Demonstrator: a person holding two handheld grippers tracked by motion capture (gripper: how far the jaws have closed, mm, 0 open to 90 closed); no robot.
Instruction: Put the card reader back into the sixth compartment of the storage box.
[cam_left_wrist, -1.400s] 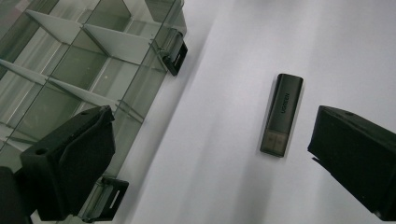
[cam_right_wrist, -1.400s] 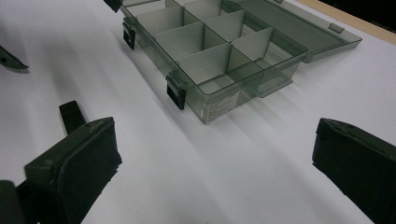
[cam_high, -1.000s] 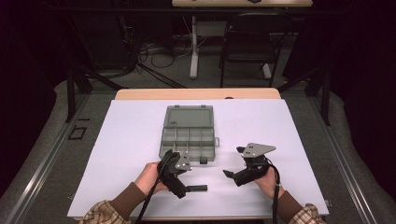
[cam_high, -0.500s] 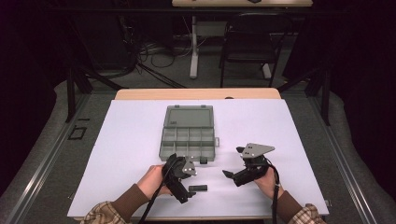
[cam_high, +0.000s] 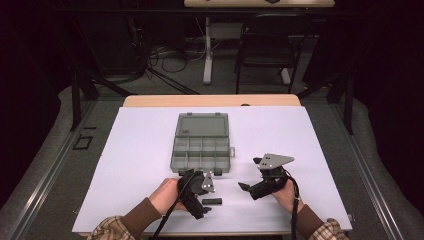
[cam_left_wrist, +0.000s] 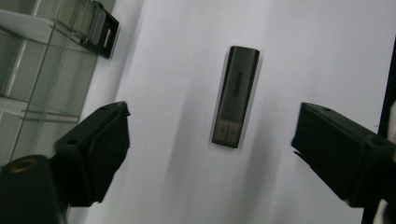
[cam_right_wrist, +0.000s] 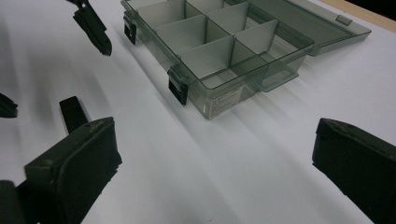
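Your white table (cam_high: 140, 150) carries the open box (cam_high: 201, 145) at its middle, lid folded to the far side. Since a second ago your left gripper (cam_left_wrist: 210, 154) has shifted slightly over the stick (cam_left_wrist: 236, 102), and its jaws have just been closing, though they are spread either side of it without touching. The stick lies flat just near the box's near edge. Your right gripper (cam_high: 245, 187) has stayed put, jaws spread on nothing. Bare table lies open left and right of the box.
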